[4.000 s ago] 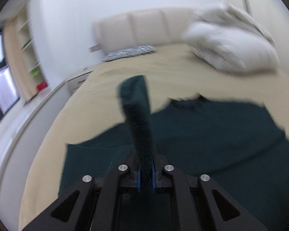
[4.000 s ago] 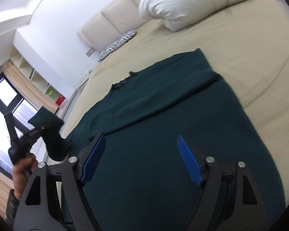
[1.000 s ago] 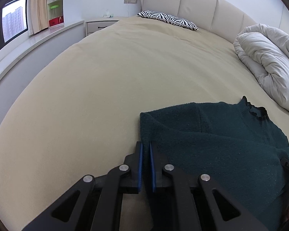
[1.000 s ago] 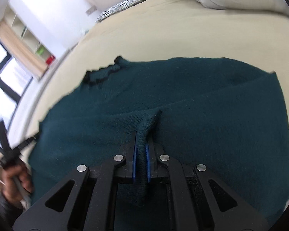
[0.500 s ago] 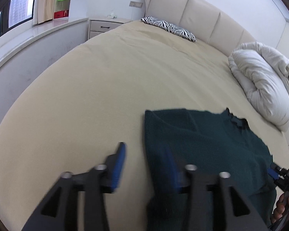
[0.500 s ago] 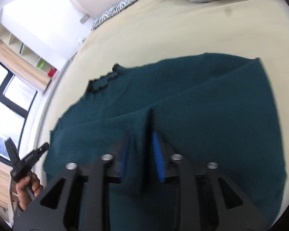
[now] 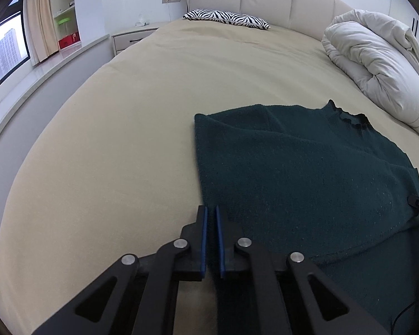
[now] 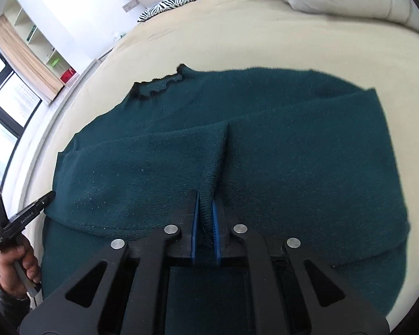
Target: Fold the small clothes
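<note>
My right hand-held gripper (image 8: pixel 203 217) pinches a ridge of the green sweater (image 8: pixel 265 167), and my left hand-held gripper (image 7: pixel 211 234) is squeezed shut at its side edge, so I should lift both together and keep them even. The sweater lies flat on the bed (image 7: pixel 111 139), its length running from the hem near me to the collar (image 8: pixel 159 86) pointing toward the headboard.

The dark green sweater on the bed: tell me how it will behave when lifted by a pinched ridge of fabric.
The sweater is probably floppy: a soft ridge rises into the shut right gripper, so the rest would likely sag and drape. The knit looks thick and fuzzy, so it should grip the pads rather than slip. Folded layers lying loose on the bed may shift or unfold.
</note>
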`<state>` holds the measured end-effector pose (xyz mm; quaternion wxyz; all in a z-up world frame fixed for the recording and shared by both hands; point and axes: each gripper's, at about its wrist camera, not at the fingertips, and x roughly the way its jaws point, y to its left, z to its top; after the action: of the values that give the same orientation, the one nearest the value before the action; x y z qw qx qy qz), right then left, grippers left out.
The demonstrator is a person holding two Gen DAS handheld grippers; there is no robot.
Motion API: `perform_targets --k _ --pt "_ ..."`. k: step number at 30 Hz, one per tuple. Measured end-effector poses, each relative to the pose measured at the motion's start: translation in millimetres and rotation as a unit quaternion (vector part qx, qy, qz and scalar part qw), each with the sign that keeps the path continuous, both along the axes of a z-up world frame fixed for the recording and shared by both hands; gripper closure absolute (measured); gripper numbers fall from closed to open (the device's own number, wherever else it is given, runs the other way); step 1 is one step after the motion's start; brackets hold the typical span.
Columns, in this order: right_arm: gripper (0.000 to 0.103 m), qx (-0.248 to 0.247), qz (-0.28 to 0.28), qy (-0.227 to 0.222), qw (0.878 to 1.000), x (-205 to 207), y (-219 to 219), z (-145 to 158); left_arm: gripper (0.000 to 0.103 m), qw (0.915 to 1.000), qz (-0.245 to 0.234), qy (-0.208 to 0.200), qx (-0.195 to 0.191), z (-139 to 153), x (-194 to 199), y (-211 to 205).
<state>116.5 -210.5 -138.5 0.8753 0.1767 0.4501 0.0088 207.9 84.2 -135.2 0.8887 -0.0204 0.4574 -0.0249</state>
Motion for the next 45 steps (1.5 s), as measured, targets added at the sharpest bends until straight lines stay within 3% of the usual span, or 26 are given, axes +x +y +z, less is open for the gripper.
perform_targets --k 3,10,13,16,19,21,22,23,25,27,30,36,41,45 --pt "0.097 -0.015 0.001 0.005 1.0 4 2 -9 0.095 1.0 0.001 -0.004 0.002 -3 -1 1" --pt "0.098 0.025 0.003 -0.007 1.0 11 -11 -21 0.092 0.9998 0.003 -0.014 0.015 -5 -2 -3" --pt "0.092 0.051 -0.026 0.0 0.998 1 -20 -10 0.074 0.9994 0.019 -0.027 0.009 6 -13 6" --pt "0.09 0.037 -0.047 -0.032 0.998 -21 -24 7 0.071 0.9984 0.038 -0.04 -0.011 22 -36 18" --pt "0.086 0.05 -0.068 -0.023 0.996 -46 -34 7 0.063 0.9986 0.027 -0.043 -0.012 34 -69 23" --pt "0.086 0.066 -0.081 -0.023 0.994 -72 -41 9 0.043 0.9981 0.02 -0.046 -0.035 43 -99 29" --pt "0.085 0.069 -0.085 -0.027 0.994 -83 -43 10 0.038 0.9977 0.02 -0.048 -0.043 46 -114 33" --pt "0.083 0.076 -0.09 -0.037 0.992 -102 -46 14 0.031 0.9974 0.021 -0.049 -0.049 49 -130 35" --pt "0.057 0.08 -0.103 -0.055 0.99 -134 -48 22 0.03 0.9967 0.014 -0.048 -0.063 52 -160 39" --pt "0.039 0.085 -0.107 -0.076 0.988 -165 -47 30 0.03 0.9951 0.014 -0.03 -0.093 50 -190 48" --pt "0.035 0.085 -0.075 -0.095 0.989 -210 -38 43 0.03 0.9876 0.018 0.004 -0.156 37 -227 63" --pt "0.035 0.109 -0.051 -0.071 0.99 -277 -35 37 0.031 0.9776 0.002 0.063 -0.201 12 -279 66" --pt "0.035 0.135 -0.062 -0.066 0.987 -320 -49 31 0.031 0.9546 -0.019 0.107 -0.277 3 -289 71" --pt "0.037 0.155 -0.074 -0.062 0.983 -344 -62 28 0.033 0.9427 -0.031 0.132 -0.305 -1 -292 69"
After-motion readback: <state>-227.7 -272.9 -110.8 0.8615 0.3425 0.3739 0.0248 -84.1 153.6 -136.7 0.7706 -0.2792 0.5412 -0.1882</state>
